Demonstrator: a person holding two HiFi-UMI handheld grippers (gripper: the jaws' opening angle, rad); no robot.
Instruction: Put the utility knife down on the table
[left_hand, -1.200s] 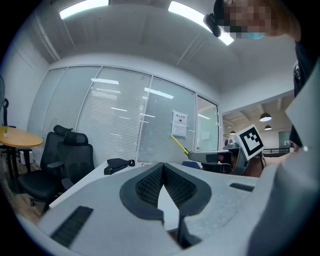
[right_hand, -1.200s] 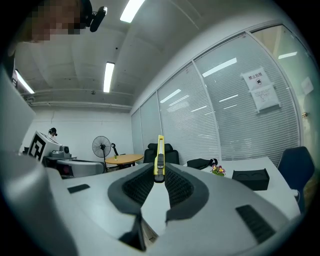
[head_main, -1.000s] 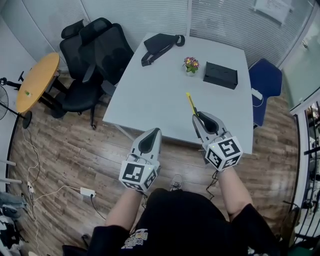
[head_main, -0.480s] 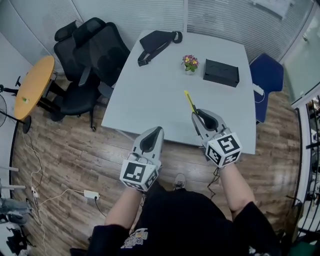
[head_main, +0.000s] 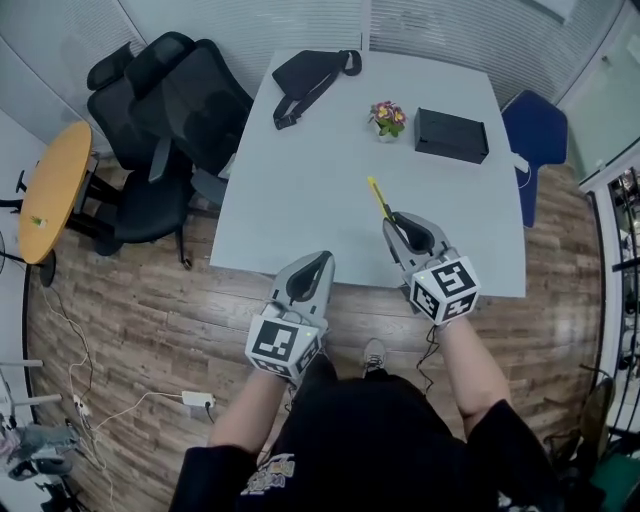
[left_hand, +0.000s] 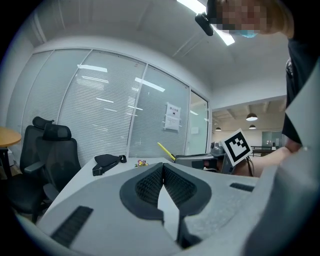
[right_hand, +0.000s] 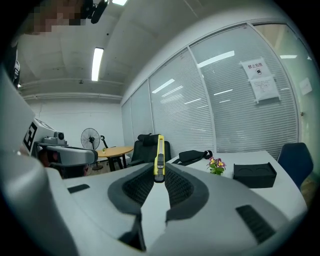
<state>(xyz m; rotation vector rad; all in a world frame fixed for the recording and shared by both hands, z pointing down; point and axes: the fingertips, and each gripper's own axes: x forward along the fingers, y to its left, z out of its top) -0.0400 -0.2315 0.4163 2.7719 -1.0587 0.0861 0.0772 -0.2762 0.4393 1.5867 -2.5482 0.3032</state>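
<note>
Worktop (head_main: 300, 170): pale grey and rectangular. Its near edge runs just ahead of the person, and most of its surface is bare.
Chairs: black office chairs (head_main: 170, 100) are crowded at the worktop's left side. A blue chair (head_main: 535, 130) stands at its far right corner.
Right gripper (head_main: 397, 222): held over the near right part of the worktop. Its jaws are pinched on the butt end of the utility knife, seen plainly in the right gripper view (right_hand: 159, 176).
Left gripper (head_main: 320, 260): sits at the worktop's near edge, to the left of the other and apart from it. Its jaws (left_hand: 162, 172) are pressed together with nothing between them.
Black bag (head_main: 305, 75): lies on the far left of the worktop, its strap trailing.
Black box (head_main: 450, 135): lies flat on the far right of the worktop.
Utility knife (head_main: 380, 198): slim and yellow. It juts forward and upward out of the right jaws and looks clear of the worktop rather than resting on it.
Flowers (head_main: 387, 118): a small pot between the bag and the box, well apart from the knife.
Done so far: the knife is gripped and is over the worktop.
Left to do: by my reading, all of the put-down. The knife must be lowered until it lies flat on the bare patch below, then the right jaws spread and drawn back.
</note>
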